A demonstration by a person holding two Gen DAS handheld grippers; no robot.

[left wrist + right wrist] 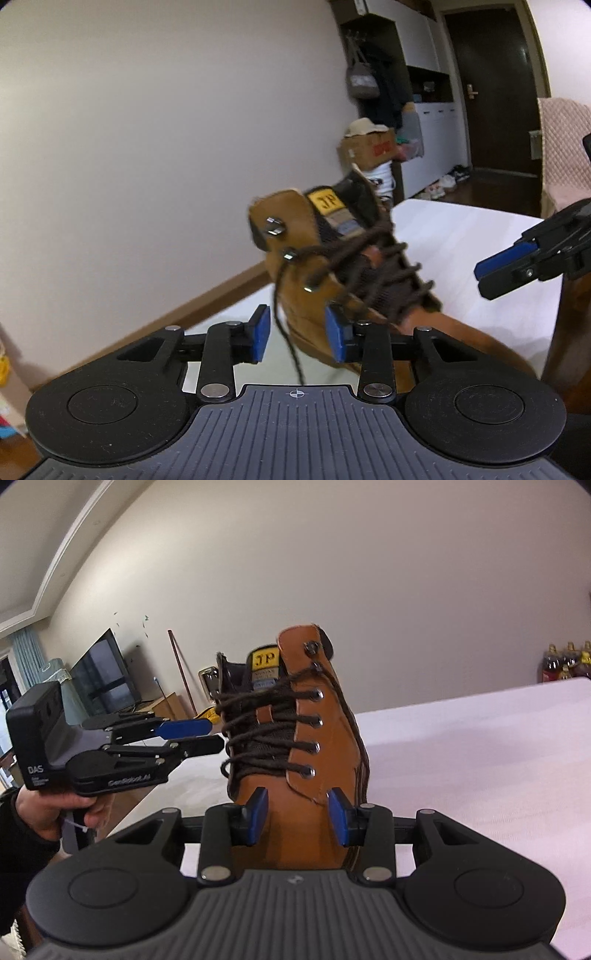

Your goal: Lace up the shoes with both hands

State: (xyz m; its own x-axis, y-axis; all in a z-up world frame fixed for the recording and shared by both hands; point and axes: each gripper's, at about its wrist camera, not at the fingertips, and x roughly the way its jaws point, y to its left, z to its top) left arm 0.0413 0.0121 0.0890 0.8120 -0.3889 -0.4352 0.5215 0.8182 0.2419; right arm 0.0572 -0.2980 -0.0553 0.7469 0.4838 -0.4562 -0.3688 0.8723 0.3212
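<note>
Hand (48, 808) at far left, wrapped round the handle of the left gripper (212, 734), jaws parted just beside the boot's laced front. From the left wrist: loose lace end (286, 332) dangling between those pads, seemingly clear of both. Tan boot (314, 738) upright in the middle on the white table (480, 757). Right gripper (297, 816) off to the boot's right, jaws apart, gripping nothing.

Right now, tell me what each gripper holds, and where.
Nothing. The lace hangs loose inside the open left gripper; the right gripper is clear of the boot.
</note>
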